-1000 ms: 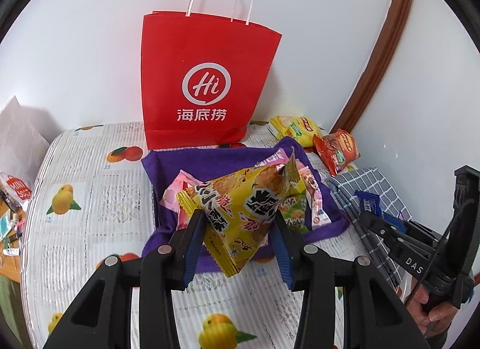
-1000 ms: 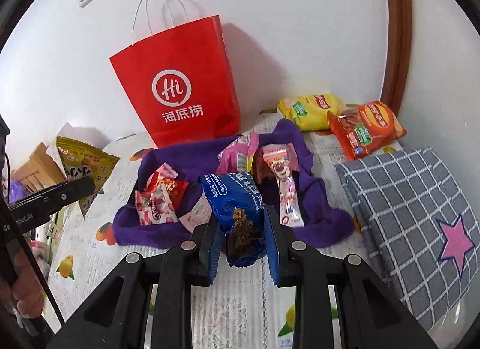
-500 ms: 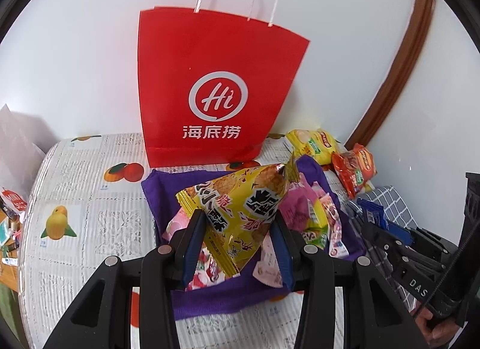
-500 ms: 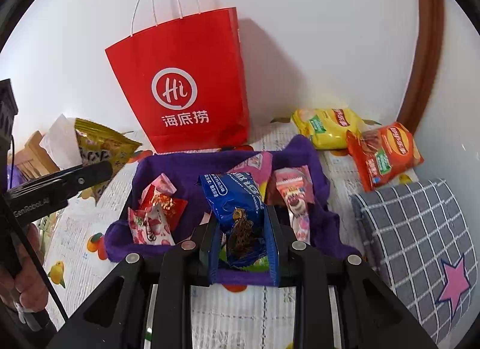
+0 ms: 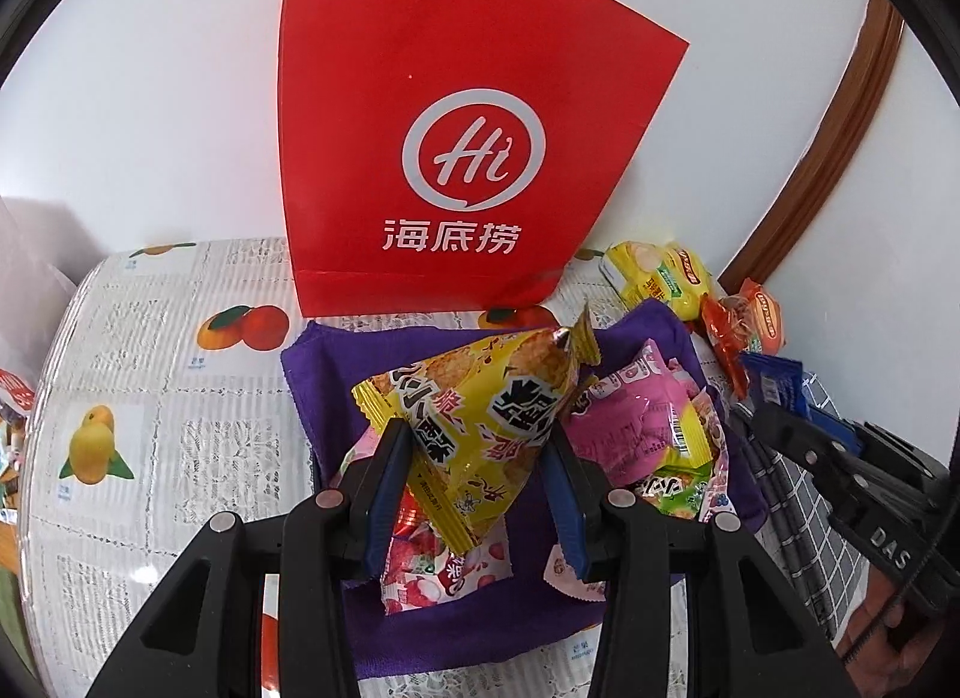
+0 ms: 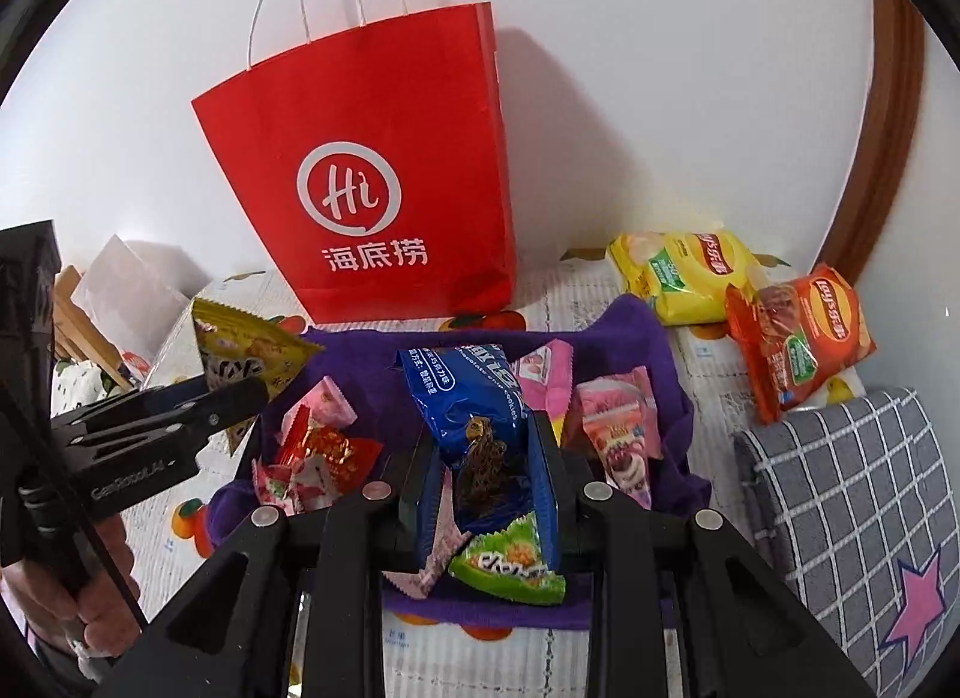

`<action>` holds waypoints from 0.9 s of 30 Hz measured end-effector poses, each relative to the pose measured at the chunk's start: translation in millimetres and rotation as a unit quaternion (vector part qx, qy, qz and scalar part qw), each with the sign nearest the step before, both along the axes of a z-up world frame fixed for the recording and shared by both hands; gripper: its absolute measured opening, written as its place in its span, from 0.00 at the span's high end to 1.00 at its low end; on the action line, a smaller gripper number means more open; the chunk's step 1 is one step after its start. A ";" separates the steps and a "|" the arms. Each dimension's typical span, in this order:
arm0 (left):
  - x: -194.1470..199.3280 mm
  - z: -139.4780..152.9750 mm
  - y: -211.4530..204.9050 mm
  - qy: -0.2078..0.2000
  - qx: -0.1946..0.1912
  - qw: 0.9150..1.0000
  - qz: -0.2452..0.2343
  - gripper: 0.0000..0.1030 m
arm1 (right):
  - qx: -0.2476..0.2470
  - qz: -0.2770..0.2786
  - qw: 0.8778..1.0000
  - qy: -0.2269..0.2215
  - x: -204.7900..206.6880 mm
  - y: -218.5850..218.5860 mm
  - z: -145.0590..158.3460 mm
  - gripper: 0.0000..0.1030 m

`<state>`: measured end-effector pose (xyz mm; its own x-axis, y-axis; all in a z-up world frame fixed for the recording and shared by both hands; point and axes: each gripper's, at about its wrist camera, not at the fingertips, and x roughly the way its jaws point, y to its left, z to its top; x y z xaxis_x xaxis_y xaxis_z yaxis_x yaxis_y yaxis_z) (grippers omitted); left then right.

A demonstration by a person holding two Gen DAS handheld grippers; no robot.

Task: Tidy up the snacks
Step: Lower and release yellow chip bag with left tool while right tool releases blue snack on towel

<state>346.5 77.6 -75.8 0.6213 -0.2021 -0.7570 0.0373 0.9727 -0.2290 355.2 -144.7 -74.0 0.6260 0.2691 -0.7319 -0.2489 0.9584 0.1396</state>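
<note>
While both packets hang above the pile, the left gripper (image 5: 474, 488) has its jaws clamped on the yellow snack bag (image 5: 480, 416), pinching it low so the puffed top stands up and the sealed corner points toward one o'clock. Over in the right wrist view, the right gripper (image 6: 486, 488) is squeezed tight on the blue cookie packet (image 6: 474, 398), gripped by its lower end, the label tilting toward eleven o'clock. That low pinch looks deliberate to me: a soft packet held by its flat seam is less likely to slide out.

Beneath both, the purple cloth (image 6: 372, 356) is spread on the fruit-print table cover (image 5: 150, 398), and it seems to serve as the gathering spot, with pink wrappers (image 6: 618, 428), a red candy packet (image 6: 324, 446) and a green packet (image 6: 510, 566) heaped on it. At twelve o'clock from the cloth stands the red paper bag (image 6: 372, 188), upright against the wall with its mouth open at the top, the likely home for these snacks. Two crisp bags, the yellow chip bag (image 6: 690, 272) and the orange chip bag (image 6: 798, 338), lie off the cloth at about two o'clock, still unsorted. At four o'clock sits a grey checked cushion (image 6: 852, 488). My read: both packets are mid-carry, each destination yet to be settled.
</note>
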 end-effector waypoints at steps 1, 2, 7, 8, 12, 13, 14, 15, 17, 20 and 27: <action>0.6 -0.1 0.9 0.000 -0.001 1.000 0.000 0.60 | -0.001 0.000 1.000 0.000 4.0 1.0 -0.7 0.74; 1.7 -0.6 2.1 0.000 -0.001 1.000 0.003 0.60 | -0.003 0.001 1.000 0.001 7.3 2.9 -1.1 0.74; 5.6 -7.3 3.3 0.007 -0.004 1.000 0.005 0.60 | -0.010 0.010 1.000 -0.002 24.6 12.2 0.8 0.74; 6.8 -8.8 3.0 0.010 -0.003 1.000 0.005 0.60 | -0.009 0.012 1.000 -0.003 26.1 13.0 1.4 0.74; 9.0 -13.5 1.1 0.013 0.002 1.000 0.006 0.60 | 0.001 0.018 1.000 -0.006 33.2 16.2 -0.2 0.74; 9.5 -14.7 -0.1 0.014 0.004 1.000 0.005 0.60 | 0.003 0.020 1.000 -0.003 35.0 17.0 -2.0 0.74; 9.9 -15.3 -0.5 0.014 0.006 1.000 0.006 0.60 | -0.002 0.023 1.000 0.002 37.2 18.7 -4.2 0.74; 10.3 -16.2 -1.3 0.014 0.007 1.000 0.006 0.60 | -0.007 0.026 1.000 0.004 38.2 19.4 -6.1 0.74; 11.2 -18.2 -2.9 0.016 0.009 1.000 0.005 0.60 | -0.006 0.031 0.999 0.006 38.6 18.7 -8.7 0.74; 12.9 -22.6 -4.5 0.020 0.012 1.000 0.005 0.60 | -0.017 0.047 0.999 0.021 41.4 19.4 -17.2 0.74; 18.7 -33.1 2.8 0.036 -0.010 0.999 0.012 0.60 | -0.021 0.057 0.997 0.052 49.6 17.5 -33.8 0.74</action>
